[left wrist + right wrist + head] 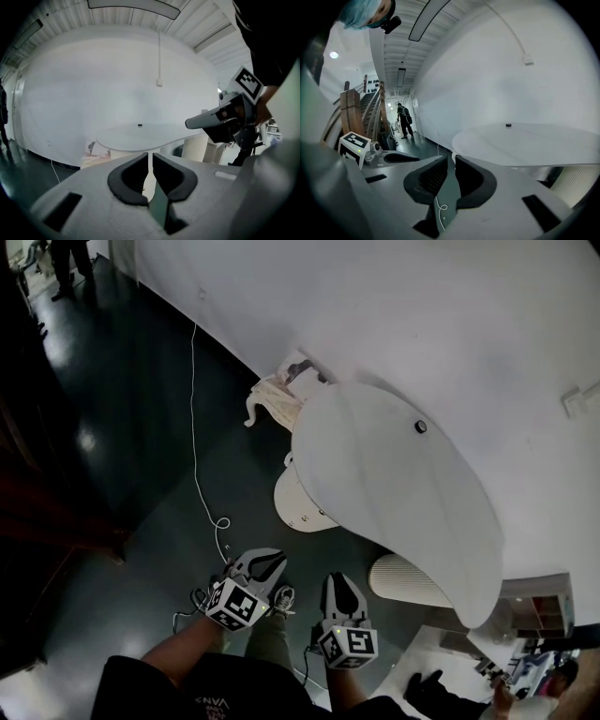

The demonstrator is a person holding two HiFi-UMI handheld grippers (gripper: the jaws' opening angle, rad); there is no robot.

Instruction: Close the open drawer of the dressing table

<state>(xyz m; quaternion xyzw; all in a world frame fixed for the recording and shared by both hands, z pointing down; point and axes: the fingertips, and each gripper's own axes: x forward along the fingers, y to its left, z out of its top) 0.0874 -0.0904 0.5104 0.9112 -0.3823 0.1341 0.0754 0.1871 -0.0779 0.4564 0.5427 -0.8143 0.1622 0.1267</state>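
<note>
The white dressing table (394, 474) has a rounded top with a small dark knob (420, 427) on it and stands against the white wall. No drawer shows in any view. The table top (145, 136) lies ahead of my left gripper (150, 157) and, in the right gripper view, the same top (525, 140) is ahead and to the right of my right gripper (451, 158). In the head view the left gripper (272, 561) and the right gripper (342, 579) hover side by side over the dark floor, short of the table. Both have jaws nearly together with nothing between them.
A white round base (300, 507) sits under the table's near end, and a ribbed white cylinder (403, 579) stands beside it. A white cable (197, 474) runs across the floor. A cloth bundle (272, 399) lies at the wall. A person (404, 119) stands far down the corridor.
</note>
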